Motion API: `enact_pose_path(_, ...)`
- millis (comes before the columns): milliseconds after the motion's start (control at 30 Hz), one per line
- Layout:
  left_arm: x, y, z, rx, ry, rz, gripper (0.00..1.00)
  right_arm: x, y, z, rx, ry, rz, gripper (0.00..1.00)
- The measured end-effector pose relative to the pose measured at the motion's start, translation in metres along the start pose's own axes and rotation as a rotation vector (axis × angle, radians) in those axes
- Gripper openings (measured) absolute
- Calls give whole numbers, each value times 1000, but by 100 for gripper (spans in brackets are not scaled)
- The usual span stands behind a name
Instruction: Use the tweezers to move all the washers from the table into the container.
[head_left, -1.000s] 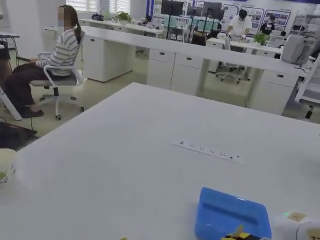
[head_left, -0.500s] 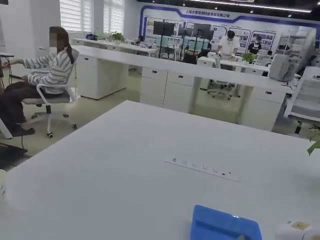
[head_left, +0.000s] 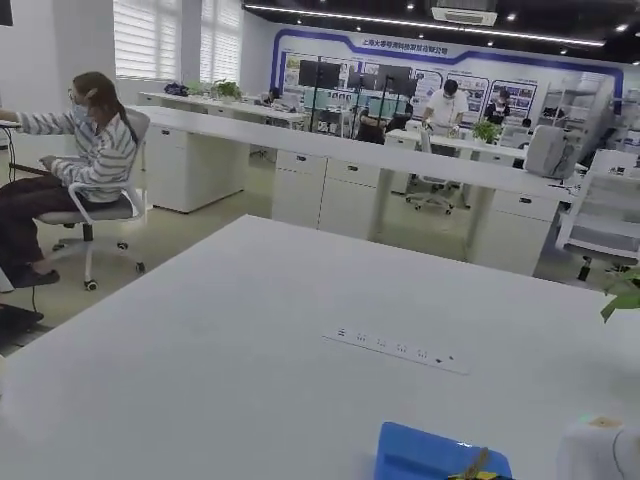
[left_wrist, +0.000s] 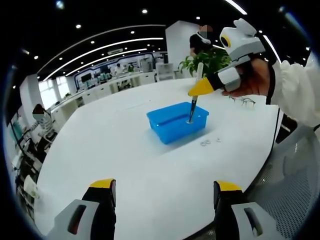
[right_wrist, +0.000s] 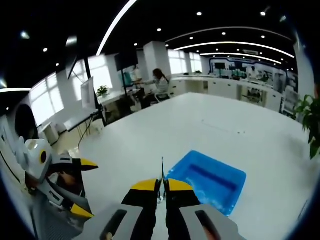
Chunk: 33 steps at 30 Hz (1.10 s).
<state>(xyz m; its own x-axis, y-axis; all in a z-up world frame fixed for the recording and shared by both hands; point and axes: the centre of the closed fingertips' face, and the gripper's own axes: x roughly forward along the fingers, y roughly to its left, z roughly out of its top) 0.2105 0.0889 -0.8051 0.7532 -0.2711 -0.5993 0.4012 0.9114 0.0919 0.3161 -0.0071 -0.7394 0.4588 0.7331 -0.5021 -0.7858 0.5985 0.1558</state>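
In the left gripper view, the left hand-held gripper (left_wrist: 165, 186) sits well back from the work, jaws apart and empty. Ahead, the blue container (left_wrist: 172, 132) rests on the tabletop (left_wrist: 110, 145), with two washers (left_wrist: 205, 143) just beside its right wall. The right hand-held gripper (left_wrist: 204, 88) is clamped on the tweezers (left_wrist: 193, 102), which stand nearly upright with their tips down in the container. It is the nearer gripper, and the washers lie just right of those tips.

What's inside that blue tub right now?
The tweezers dip into the blue container. Its near wall hides part of the floor; two washers lie outside it.
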Motion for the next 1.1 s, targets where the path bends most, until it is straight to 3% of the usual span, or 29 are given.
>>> enact_pose_path(233, -1, 1, 1, -8, -5, 5, 81, -5, -1, 7, 27, -2, 6, 1)
enact_pose_path(833, -1, 2, -2, -5, 15, 12, 81, -6, -6, 17, 9, -7, -9, 1)
enact_pose_path(1100, 0, 3, -3, -3, 24, 16, 80, 0, -18, 24, 6, -17, -29, 1)
